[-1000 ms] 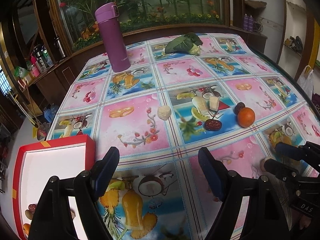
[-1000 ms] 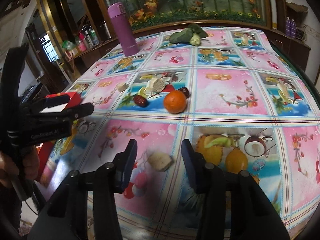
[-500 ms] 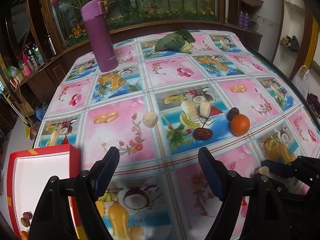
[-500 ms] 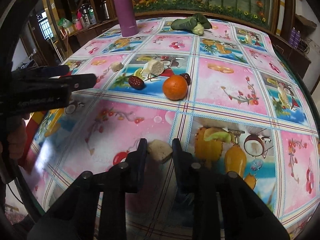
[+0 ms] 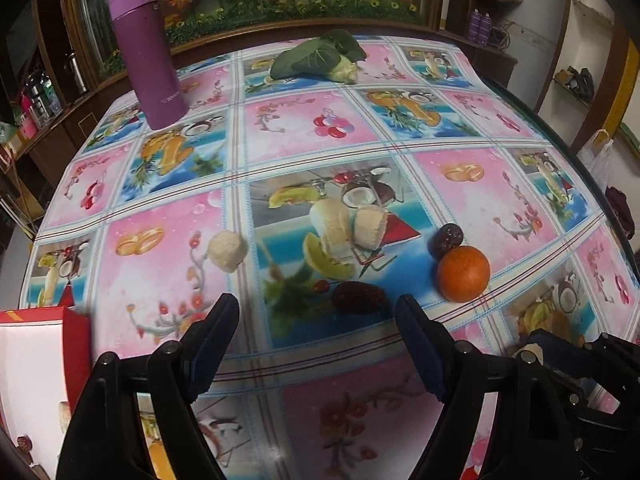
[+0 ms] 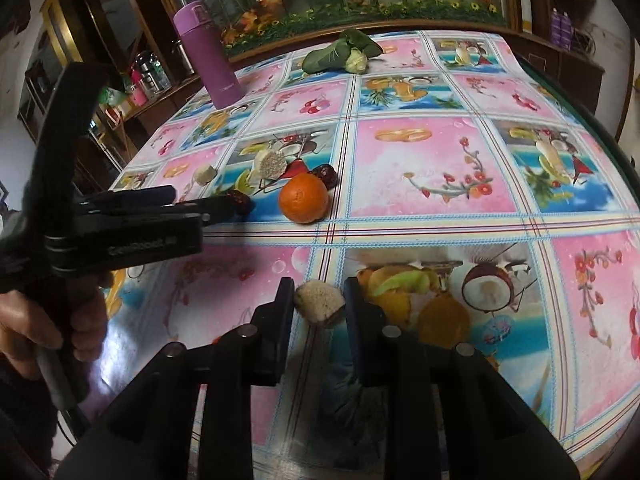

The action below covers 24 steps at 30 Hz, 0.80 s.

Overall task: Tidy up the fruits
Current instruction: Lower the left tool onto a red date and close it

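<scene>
A: Pale fruit chunk (image 6: 320, 303), one piece, beige and rough-skinned. Location: pinched between the pads of the right gripper (image 6: 318, 300), which are pressed in on it from both sides. It sits at or just above the tablecloth; I cannot tell which.

B: And the left gripper (image 5: 316, 312)?

A: Spread wide, nothing between its fingers. The dried red date (image 5: 360, 297) lies just ahead of its opening, a little right of centre, long axis running roughly across the jaws. The left hand is the nearer one to it.

B: Remaining stock, left to right in the left wrist view?

A: Red box (image 5: 48, 344) with a white interior at the lower left edge, a few small pieces already inside. Small pale chunk (image 5: 228, 251). Two larger pale chunks (image 5: 348, 224) side by side. A second dark date (image 5: 446, 239) touching the orange (image 5: 463, 273).

B: So the box lies which way from the held piece?

A: To the left, past the left gripper. My judgement: the right hand must cross that way or hand over.

B: Surface and room?

A: Glossy tablecloth (image 5: 480, 184) printed with fruit squares in pink and blue. Purple flask (image 5: 146, 48) upright at the far left, leafy vegetable (image 5: 316, 58) at the far edge, dark wooden cabinets behind.
</scene>
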Available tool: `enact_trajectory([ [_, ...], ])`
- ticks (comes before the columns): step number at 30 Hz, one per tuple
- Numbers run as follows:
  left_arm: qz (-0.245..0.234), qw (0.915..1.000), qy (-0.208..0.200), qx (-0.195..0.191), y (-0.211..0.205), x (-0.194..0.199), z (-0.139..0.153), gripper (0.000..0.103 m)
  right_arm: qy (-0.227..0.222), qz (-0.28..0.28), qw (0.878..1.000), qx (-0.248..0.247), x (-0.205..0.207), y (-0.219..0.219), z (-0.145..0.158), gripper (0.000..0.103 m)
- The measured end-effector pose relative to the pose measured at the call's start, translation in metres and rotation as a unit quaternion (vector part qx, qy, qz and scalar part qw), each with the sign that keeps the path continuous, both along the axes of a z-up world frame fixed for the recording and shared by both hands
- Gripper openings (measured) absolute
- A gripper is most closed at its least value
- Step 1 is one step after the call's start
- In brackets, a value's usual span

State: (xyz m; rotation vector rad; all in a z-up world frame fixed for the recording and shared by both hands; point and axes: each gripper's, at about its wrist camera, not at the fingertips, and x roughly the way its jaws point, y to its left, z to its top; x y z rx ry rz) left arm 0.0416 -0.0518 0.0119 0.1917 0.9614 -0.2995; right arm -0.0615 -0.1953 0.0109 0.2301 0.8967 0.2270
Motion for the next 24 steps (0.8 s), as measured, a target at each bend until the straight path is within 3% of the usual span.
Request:
enact_trajectory([
  [2,-0.001,1.0000,-0.001,0.003,-0.0030,0.0009,-0.0015,0.080,-0.002,-0.004,1.000,0.002,-0.0003,-0.0012,0.0008,0.027],
  [4,-0.004,1.0000,0.003,0.000,-0.0047,0.0022,-0.0038,0.066,-0.001,-0.009,1.000,0.009,-0.0001,-0.0042,0.0007,0.027],
  [6,-0.007,0.9999,0.010,-0.002,-0.0059,0.0036,-0.0061,0.059,0.002,-0.013,1.000,0.013,0.0010,-0.0063,-0.0001,0.027],
  [14,-0.011,0.9998,0.011,-0.015,-0.0066,0.0038,-0.0080,0.049,0.006,-0.014,1.000,0.007,0.0027,-0.0044,-0.0018,0.027],
  [21,-0.015,0.9997,0.004,-0.021,-0.0044,0.0054,-0.0069,0.028,0.004,-0.016,1.000,-0.004,0.0043,-0.0031,-0.0024,0.027],
  [24,-0.011,0.9997,0.006,-0.023,-0.0008,0.0027,-0.0057,0.028,0.002,-0.016,1.000,-0.009,0.0046,-0.0019,-0.0026,0.027],
])
